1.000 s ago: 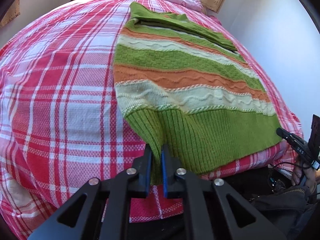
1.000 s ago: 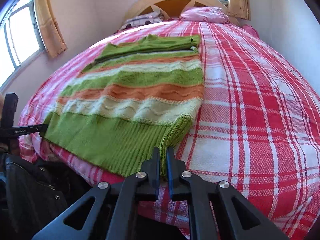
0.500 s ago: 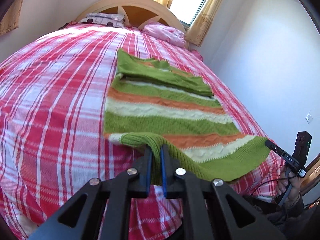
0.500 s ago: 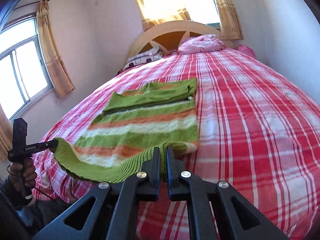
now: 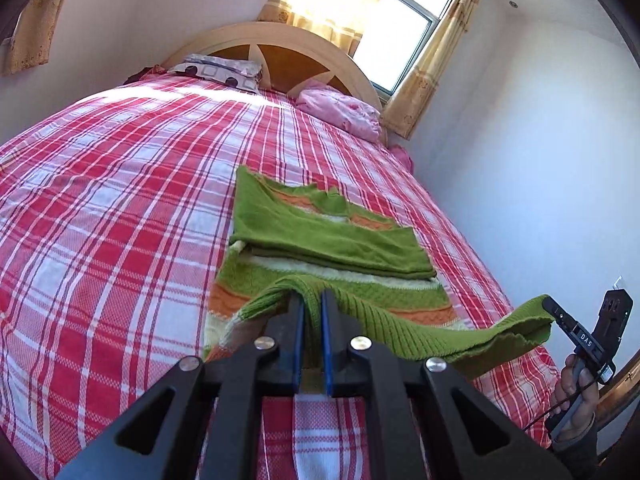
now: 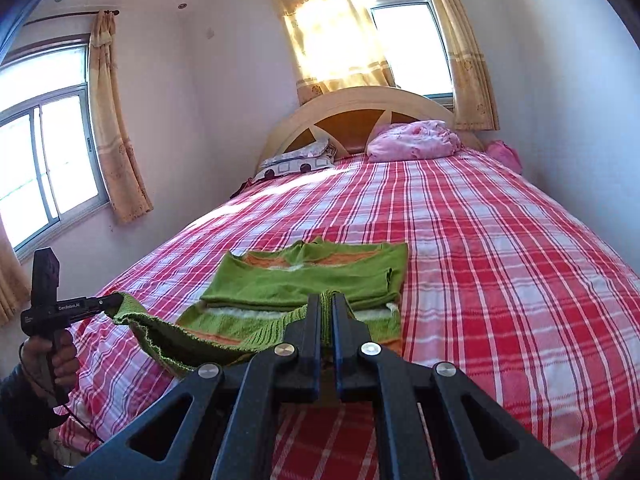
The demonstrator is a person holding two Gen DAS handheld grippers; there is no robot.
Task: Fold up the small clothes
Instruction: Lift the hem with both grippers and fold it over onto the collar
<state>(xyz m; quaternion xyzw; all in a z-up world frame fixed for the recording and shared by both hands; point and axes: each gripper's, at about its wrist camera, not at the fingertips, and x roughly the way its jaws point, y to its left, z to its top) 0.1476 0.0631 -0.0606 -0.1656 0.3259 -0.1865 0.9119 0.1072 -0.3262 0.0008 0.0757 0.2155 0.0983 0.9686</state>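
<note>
Striped green sweater (image 5: pixel 332 248) lies mid-bed, ribbed hem lifted off the bed (image 5: pixel 100 200). Left gripper (image 5: pixel 311 300) clamped on one hem corner, right gripper (image 6: pixel 326 300) clamped on the other; hem sags between them. Headboard (image 6: pixel 360 108) beyond.

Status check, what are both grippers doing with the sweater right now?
Left gripper and right gripper shut on the striped sweater's hem. Hem lifted off the plaid bedsheet, upper sweater flat. Nothing in the way.

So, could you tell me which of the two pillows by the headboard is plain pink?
The rumpled pink pillow nearer the right wall; the other pillow is white with dark shapes.
</note>
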